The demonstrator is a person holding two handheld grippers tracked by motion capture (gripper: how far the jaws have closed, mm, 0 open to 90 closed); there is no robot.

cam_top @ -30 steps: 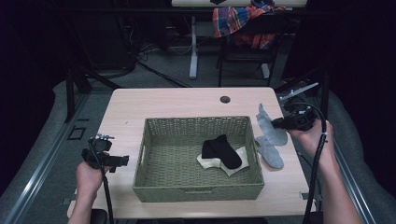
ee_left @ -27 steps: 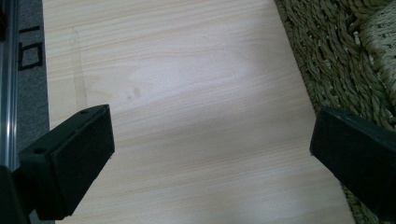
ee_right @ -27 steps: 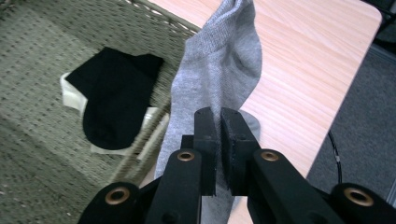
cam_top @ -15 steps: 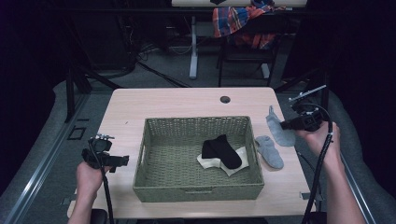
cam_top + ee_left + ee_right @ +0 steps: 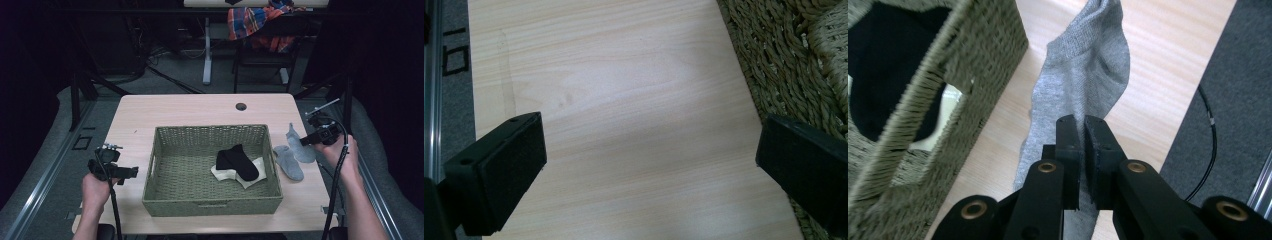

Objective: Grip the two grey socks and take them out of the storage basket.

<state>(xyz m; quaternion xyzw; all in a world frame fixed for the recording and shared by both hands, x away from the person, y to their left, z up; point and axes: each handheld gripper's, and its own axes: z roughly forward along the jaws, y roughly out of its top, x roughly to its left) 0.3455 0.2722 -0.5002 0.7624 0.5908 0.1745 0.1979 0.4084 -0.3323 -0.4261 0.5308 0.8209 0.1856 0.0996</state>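
Right gripper view shows the right claw [image 5: 1082, 131] clamped on a grey sock [image 5: 1083, 65], now lifted at the basket's [image 5: 948, 90] three o'clock, ready to drop in.

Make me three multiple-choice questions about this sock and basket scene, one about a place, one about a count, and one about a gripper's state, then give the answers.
1. Where does the black sock lie?
A. inside the woven basket
B. on the floor
C. on the table left of the basket

2. How many grey socks are on the table right of the basket?
A. none
B. two
C. five

3. What is the right gripper doing?
A. hanging wide open
B. holding the black sock
C. shut on a grey sock

Answers: 1 A, the high view shows the black sock on a pale cloth within the basket walls. 2 B, two grey socks lie side by side there. 3 C, the right gripper view shows the jaws closed with grey fabric pinched between them.
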